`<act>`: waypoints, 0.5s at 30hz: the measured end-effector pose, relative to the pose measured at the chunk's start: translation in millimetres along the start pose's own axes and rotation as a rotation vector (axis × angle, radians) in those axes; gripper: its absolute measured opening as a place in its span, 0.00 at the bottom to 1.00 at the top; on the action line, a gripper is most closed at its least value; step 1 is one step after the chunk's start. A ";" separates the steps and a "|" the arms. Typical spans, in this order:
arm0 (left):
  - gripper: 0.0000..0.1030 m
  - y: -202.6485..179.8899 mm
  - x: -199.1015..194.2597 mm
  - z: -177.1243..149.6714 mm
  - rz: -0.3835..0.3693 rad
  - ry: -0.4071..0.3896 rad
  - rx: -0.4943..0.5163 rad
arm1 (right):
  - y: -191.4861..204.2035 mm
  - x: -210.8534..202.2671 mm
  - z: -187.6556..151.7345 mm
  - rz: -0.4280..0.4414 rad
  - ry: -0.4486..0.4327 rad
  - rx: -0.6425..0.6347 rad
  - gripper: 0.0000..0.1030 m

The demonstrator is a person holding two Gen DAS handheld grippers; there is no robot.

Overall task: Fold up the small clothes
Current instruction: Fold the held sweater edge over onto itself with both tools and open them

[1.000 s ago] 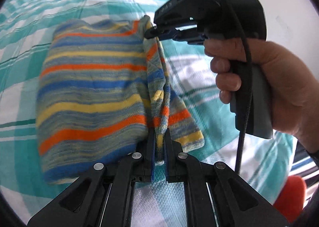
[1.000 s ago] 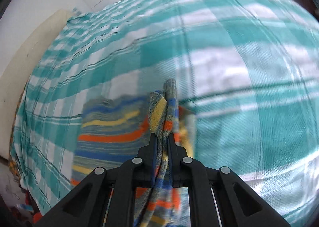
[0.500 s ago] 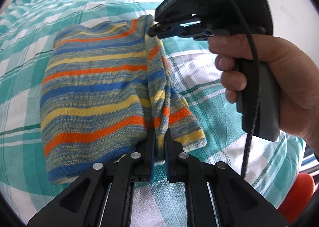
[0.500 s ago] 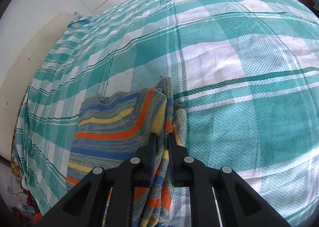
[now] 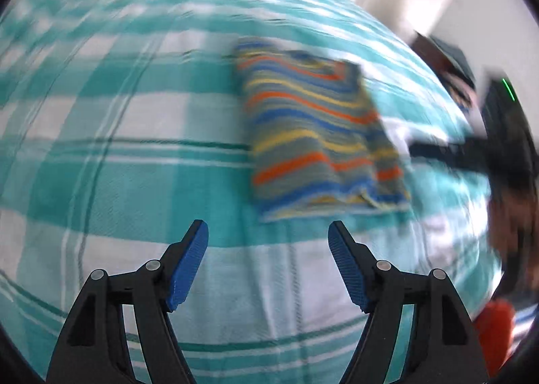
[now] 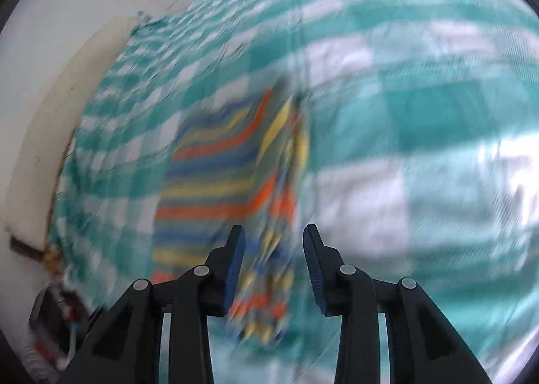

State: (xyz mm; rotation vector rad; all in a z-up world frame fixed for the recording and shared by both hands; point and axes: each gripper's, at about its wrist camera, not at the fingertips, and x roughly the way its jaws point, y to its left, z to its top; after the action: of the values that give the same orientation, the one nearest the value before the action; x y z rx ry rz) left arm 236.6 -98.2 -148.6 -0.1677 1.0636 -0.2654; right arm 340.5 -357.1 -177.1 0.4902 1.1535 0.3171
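Note:
A small knitted garment with orange, blue, yellow and grey stripes (image 5: 316, 134) lies folded flat on the bed. My left gripper (image 5: 267, 232) is open and empty, pulled back just short of the garment's near edge. My right gripper (image 6: 273, 239) is open; the garment (image 6: 215, 188) lies below and ahead of it, its right edge between the jaws but not held. In the left wrist view the right gripper (image 5: 471, 151) shows blurred at the garment's right side. Both views are motion-blurred.
The bed is covered by a teal and white checked sheet (image 5: 134, 114). A white wall and cream headboard (image 6: 67, 97) run along the left in the right wrist view. An orange object (image 5: 495, 326) sits at the lower right.
Both grippers have opened and let go of the garment's folded edge. The garment has dropped flat on the bed. Both grippers have pulled back from it.

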 end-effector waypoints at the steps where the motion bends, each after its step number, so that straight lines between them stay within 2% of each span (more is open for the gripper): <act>1: 0.72 5.4 1.9 4.9 -0.008 -0.005 -0.030 | 6.1 4.9 -15.8 0.025 0.037 0.002 0.39; 3: 0.72 6.0 6.0 15.3 -0.009 -0.029 -0.040 | 18.1 15.7 -40.4 0.038 0.079 -0.018 0.40; 5: 0.71 2.4 17.5 25.9 0.013 -0.027 -0.037 | 26.9 29.1 -54.7 -0.012 0.096 -0.064 0.40; 7: 0.59 -3.1 32.1 32.3 0.023 -0.008 -0.003 | 24.9 39.1 -58.7 -0.072 0.088 -0.058 0.17; 8: 0.34 -8.1 38.9 31.6 0.045 0.019 0.038 | 20.4 39.5 -57.6 -0.073 0.087 -0.029 0.06; 9: 0.09 -13.1 47.2 29.0 0.081 0.064 0.085 | 16.6 35.0 -56.1 -0.045 0.084 0.003 0.06; 10: 0.05 -14.1 49.7 25.5 0.099 0.089 0.110 | 15.4 28.4 -55.4 -0.025 0.074 0.012 0.06; 13: 0.07 -17.7 54.8 14.8 0.141 0.088 0.174 | 1.3 10.1 -59.5 -0.068 0.038 -0.001 0.06; 15: 0.07 -17.7 52.3 12.2 0.150 0.087 0.189 | -19.3 23.4 -65.6 -0.085 0.086 0.037 0.05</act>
State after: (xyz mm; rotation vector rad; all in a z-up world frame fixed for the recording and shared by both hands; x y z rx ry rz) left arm 269.0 -130.4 -181.9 0.0938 1.1247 -0.2382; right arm 288.4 -348.8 -226.6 0.4615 1.2620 0.2453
